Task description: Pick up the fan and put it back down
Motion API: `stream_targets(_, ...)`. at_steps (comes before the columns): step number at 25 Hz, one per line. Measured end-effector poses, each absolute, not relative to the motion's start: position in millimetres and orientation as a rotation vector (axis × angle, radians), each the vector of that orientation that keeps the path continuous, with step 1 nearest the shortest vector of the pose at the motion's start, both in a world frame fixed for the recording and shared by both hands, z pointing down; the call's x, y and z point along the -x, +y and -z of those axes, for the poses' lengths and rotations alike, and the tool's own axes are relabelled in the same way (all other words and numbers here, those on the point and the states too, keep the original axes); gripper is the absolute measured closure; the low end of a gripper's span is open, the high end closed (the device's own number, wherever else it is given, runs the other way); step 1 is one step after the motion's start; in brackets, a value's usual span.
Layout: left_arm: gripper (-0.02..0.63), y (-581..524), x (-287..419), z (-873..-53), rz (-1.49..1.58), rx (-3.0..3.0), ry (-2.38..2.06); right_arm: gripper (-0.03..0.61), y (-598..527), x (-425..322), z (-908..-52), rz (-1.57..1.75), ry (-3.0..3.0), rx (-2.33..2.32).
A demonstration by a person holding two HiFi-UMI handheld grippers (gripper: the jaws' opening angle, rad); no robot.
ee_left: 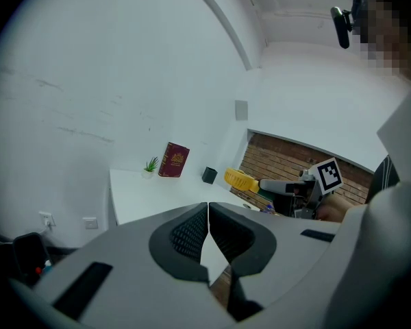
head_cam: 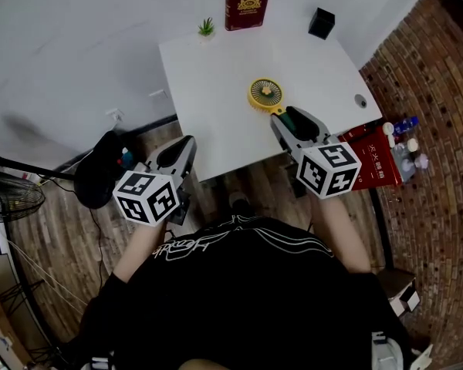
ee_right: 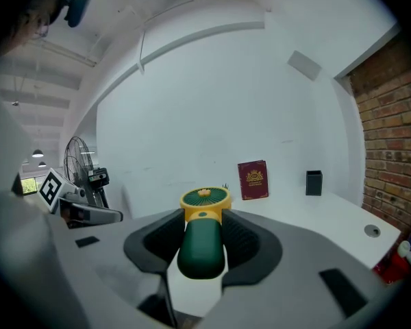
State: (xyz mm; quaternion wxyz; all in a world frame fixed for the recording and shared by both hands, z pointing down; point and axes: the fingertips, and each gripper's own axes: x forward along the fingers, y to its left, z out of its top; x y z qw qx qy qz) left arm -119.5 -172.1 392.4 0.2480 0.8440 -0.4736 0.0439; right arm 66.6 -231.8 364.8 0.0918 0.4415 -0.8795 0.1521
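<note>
The fan (head_cam: 265, 95) is a small hand-held one with a round yellow head and a dark green handle (ee_right: 202, 242). My right gripper (head_cam: 289, 123) is shut on that handle and holds the fan lifted above the white table (head_cam: 216, 83), head pointing away from me. In the right gripper view the yellow head (ee_right: 205, 199) stands beyond the fingertips. My left gripper (head_cam: 182, 149) hovers off the table's near left edge, jaws closed together with nothing between them (ee_left: 208, 235). From the left gripper view the lifted fan (ee_left: 241, 179) appears at the right.
At the table's far edge stand a red book (head_cam: 247, 5), a small potted plant (head_cam: 206, 28) and a black cube-shaped holder (head_cam: 321, 22). A round hole (head_cam: 360, 100) marks the table's right side. A red crate with bottles (head_cam: 386, 156) sits by the brick wall; a standing fan (head_cam: 8, 195) is at left.
</note>
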Motion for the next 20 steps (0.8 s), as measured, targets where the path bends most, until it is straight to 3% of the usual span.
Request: stream_targets(20, 0.580, -186.6, 110.4, -397.1, -0.136, -2.276, -1.295, 0.408, -245.8, -71.8, -371.0, -0.457, -2.603, -1.277)
